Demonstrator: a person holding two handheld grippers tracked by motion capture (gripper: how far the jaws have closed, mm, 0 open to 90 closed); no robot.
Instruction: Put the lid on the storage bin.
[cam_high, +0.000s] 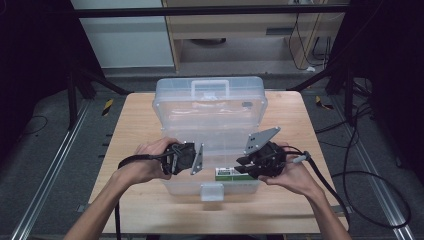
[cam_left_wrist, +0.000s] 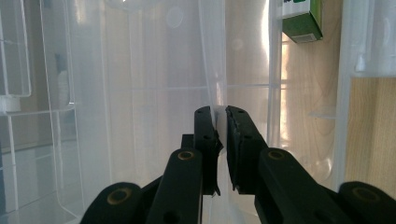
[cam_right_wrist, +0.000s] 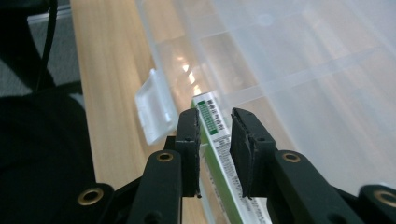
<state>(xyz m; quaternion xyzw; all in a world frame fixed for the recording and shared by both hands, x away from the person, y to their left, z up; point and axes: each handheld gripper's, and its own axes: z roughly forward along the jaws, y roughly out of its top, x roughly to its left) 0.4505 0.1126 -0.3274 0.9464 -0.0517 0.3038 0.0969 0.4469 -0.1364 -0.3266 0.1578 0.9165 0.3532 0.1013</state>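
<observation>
Lying open on the pale wooden tabletop (cam_high: 135, 200), a clear plastic organizer case (cam_high: 210, 117) spreads its two shallow, round-cornered halves, the far half carrying a moulded handle (cam_high: 210, 88) and the near half a small frosted latch tab (cam_high: 212, 191) at its front edge. Thin translucent ribs divide the inside into compartments, and the glossy walls catch soft reflections.

At the case's near-left side, the left gripper (cam_left_wrist: 222, 140) has its black jaws clamped on a thin upright plastic wall (cam_left_wrist: 212, 56), the rubbery pads pressing it from both sides.

A small green and white carton (cam_high: 227, 173), flat and sharp-edged with printed lettering, lies in the near-right compartment of the case, just right of the latch tab. The right gripper (cam_right_wrist: 215, 149) straddles this carton: its jaws stand either side of the long edge with a narrow gap showing at each pad, so they are not pressing it.

Beyond the case's left, right and near sides, bare wood runs to the tabletop's edges. A black cable (cam_high: 350, 200) trails from the right gripper over the tabletop's right edge to the grey floor (cam_high: 40, 150).
</observation>
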